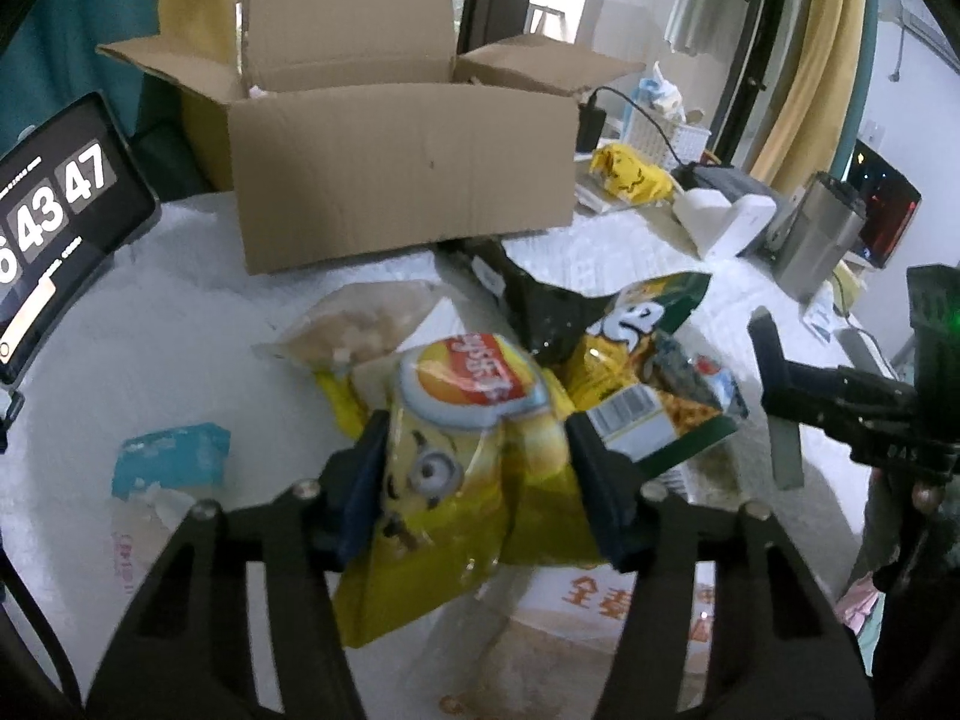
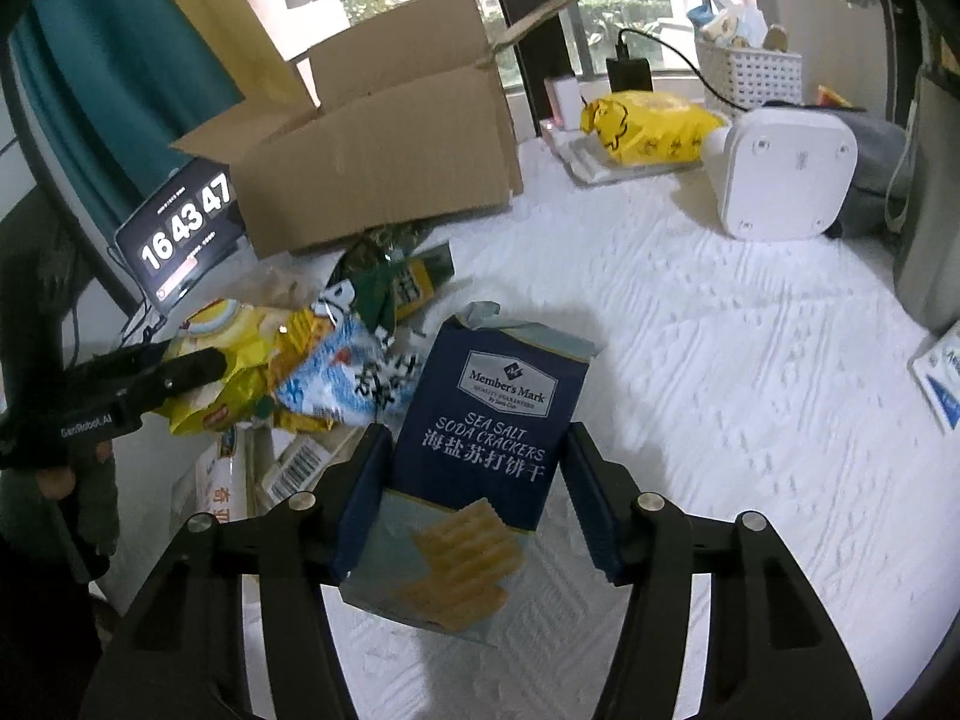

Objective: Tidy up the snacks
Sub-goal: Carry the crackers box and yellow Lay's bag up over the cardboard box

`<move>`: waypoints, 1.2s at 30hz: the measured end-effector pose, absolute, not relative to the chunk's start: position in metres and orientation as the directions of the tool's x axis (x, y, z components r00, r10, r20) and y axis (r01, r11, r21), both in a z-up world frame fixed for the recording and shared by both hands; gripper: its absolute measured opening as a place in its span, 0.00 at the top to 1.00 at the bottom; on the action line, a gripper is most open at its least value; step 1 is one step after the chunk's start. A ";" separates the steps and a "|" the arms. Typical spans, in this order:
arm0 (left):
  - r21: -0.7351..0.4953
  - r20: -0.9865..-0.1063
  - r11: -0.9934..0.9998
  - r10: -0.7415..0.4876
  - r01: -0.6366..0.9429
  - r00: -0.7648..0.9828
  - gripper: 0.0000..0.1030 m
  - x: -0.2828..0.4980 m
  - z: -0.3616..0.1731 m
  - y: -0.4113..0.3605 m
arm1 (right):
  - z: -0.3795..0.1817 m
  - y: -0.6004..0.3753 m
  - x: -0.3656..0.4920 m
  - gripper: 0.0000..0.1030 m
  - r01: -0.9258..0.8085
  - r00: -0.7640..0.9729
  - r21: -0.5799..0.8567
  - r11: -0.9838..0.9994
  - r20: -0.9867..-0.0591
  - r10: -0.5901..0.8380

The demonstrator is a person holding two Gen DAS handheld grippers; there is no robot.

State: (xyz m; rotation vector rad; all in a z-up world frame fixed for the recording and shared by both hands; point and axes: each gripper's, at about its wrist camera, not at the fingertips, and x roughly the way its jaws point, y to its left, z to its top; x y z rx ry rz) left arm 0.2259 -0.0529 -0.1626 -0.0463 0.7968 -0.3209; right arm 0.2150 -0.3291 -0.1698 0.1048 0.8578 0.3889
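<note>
The open cardboard box [image 1: 396,180] is standing at the back of the white table [image 2: 720,324], and every snack is lying in front of it, none yet seen going in. Just before the box, a loose heap of packets is spreading, with a green-and-yellow bag [image 1: 648,360] lying nearest its front wall. The left gripper [image 1: 474,456] is clamping a yellow Lay's chip bag [image 1: 468,420] at the near edge of that heap, its pads pinching the crumpled film. Farther from the box, the right gripper [image 2: 474,468] is holding a blue Member's Mark soda cracker packet [image 2: 480,456] upright between half-closed jaws. The picking step seems to be finishing; next, each hand is likely needing to lift and carry over the box's front wall.
</note>
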 end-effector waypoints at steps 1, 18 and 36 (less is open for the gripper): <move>-0.162 -0.691 0.950 -0.302 0.266 0.656 0.44 0.225 -0.160 -0.052 | -0.168 -0.331 0.215 0.41 -0.291 0.593 0.244 0.925 -0.713 0.375; -0.131 -0.591 0.958 -0.282 0.255 0.756 0.45 0.232 -0.101 -0.040 | -0.131 -0.323 0.247 0.41 -0.323 0.642 0.243 0.914 -0.654 0.401; -0.091 -0.504 0.972 -0.234 0.218 0.831 0.45 0.275 -0.058 -0.016 | -0.096 -0.303 0.303 0.41 -0.378 0.671 0.219 0.899 -0.604 0.429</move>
